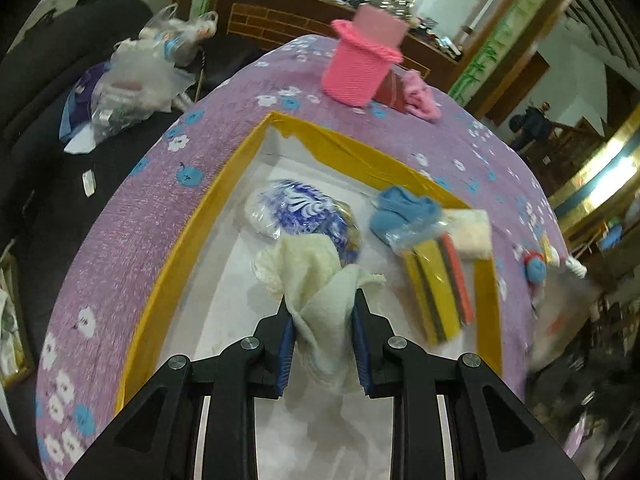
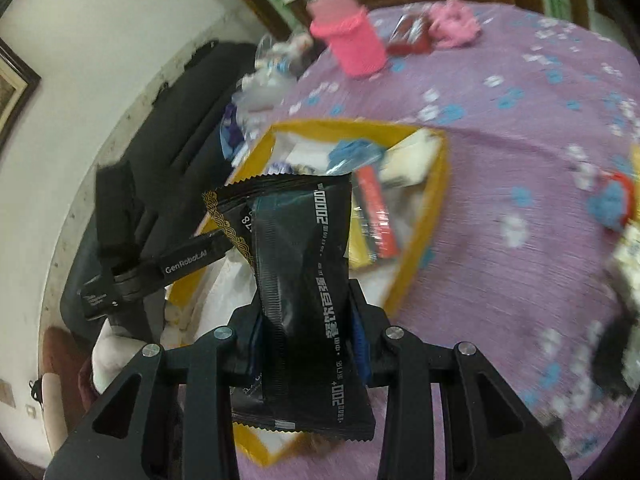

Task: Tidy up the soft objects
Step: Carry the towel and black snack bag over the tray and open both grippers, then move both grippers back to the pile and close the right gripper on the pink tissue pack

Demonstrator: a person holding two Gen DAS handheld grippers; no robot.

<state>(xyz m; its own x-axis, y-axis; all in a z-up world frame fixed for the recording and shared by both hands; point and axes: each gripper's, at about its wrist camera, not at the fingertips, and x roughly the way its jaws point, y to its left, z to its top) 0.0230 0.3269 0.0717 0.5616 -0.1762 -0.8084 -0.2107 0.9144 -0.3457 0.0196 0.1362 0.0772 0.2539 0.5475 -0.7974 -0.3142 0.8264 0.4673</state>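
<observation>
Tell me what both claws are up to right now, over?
Left claw shut on cream cloth, over yellow box. Right claw shut on black packet, near the box. Box already holds sponges; nothing blocking.

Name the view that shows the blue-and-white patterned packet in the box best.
Left wrist view: the blue-and-white packet lies clearly inside the yellow-rimmed box, only partly covered by the held cream cloth. In the right wrist view the black pouch hides nearly all of it.

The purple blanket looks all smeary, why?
Right wrist view: the blanket and box smear from motion blur, while the black packet in the right gripper stays sharp. Left wrist view: milder blur; the fisheye lens bends the blanket.
</observation>
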